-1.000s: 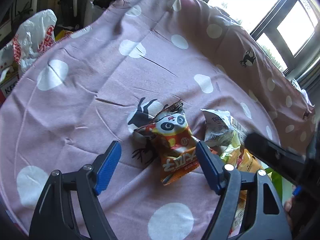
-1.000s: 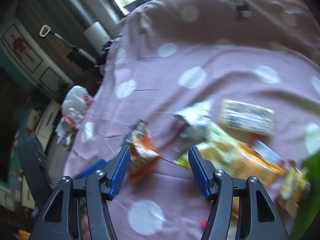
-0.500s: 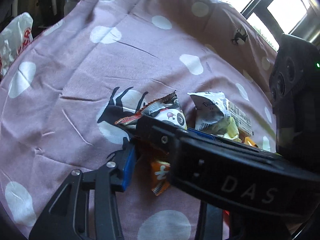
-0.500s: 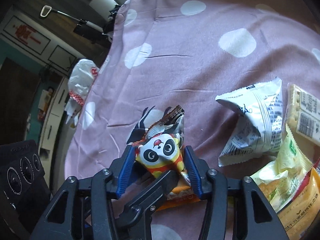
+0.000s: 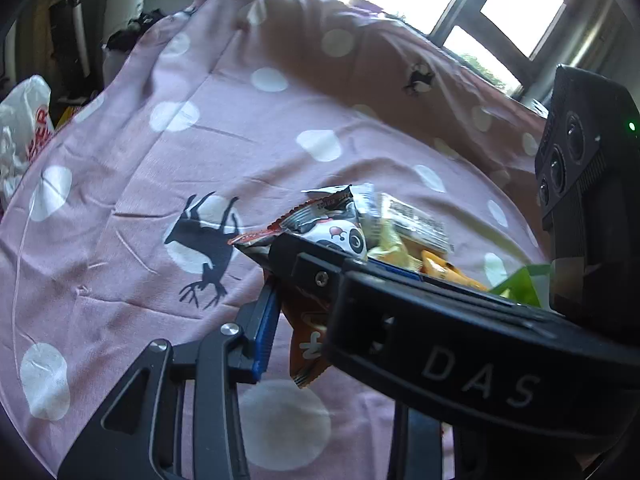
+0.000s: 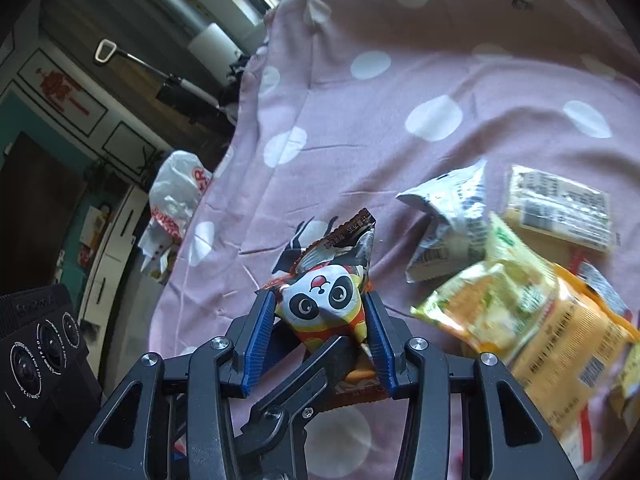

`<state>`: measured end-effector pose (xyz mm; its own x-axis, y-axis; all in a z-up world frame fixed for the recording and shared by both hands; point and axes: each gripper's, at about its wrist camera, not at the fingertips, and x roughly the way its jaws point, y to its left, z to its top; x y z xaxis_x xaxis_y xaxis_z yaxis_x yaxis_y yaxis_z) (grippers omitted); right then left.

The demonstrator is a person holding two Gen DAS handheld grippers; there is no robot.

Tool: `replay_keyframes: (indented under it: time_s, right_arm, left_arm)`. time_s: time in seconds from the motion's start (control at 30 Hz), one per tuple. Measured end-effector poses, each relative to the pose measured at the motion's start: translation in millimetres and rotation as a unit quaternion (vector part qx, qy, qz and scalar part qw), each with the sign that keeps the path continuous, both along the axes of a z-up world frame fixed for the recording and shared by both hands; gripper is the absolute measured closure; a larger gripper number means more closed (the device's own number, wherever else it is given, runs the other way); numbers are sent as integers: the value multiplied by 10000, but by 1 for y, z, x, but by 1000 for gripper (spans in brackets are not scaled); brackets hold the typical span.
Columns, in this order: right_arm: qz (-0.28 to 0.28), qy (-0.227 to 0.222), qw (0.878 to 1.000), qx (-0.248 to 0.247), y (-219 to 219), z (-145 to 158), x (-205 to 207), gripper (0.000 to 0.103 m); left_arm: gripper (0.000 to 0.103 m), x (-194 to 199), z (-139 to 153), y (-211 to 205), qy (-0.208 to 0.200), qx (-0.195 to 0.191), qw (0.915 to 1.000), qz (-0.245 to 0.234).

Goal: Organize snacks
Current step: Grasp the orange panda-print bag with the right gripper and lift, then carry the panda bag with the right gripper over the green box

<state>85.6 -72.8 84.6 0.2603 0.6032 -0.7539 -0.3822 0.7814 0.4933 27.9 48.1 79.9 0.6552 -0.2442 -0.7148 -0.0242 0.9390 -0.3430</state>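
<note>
Both grippers meet on the panda snack packet [image 6: 326, 304], which sits at the middle of the pink spotted cloth [image 6: 400, 80] beside the deer print [image 5: 200, 240]. The right gripper [image 6: 320, 344] is closing, its blue pads pressing both sides of the packet. The left gripper [image 5: 288, 320] is closing on the packet's lower orange end, though the right gripper's body hides its far finger; the other snacks [image 6: 520, 300] lie heaped just to the right.

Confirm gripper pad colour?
Blue, ribbed pads on black frames, flanking the panda snack packet; clearest in the right wrist view.
</note>
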Motion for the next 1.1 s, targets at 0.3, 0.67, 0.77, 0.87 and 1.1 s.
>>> replay_keyframes:
  time_s: [0.3,0.67,0.77,0.87,1.1]
  right_arm:
    - [-729,-613,9954,142,-56,36,-39,55]
    - [-1437,-1132,9829,228,-111,65,-81,55]
    - [-1602,-1222,9791,283,-124,71,-92,55]
    - [-1778,-1346,9745,246,-140,78,-102,55]
    - [-2147,-1447,9657,216,-179,86,-110,55]
  left_arm:
    - [69,-27,29,-48,-613,118,9956,-700]
    - [70,-58,53,-100,-1130,174,9848,-1306]
    - [70,-65,59,-114,-1256,182,9810,-1464]
    - [70,-69,63,-128,-1358,126,9768,-1649]
    - [80,-74,71,-165,-1553,57,9664,-2047]
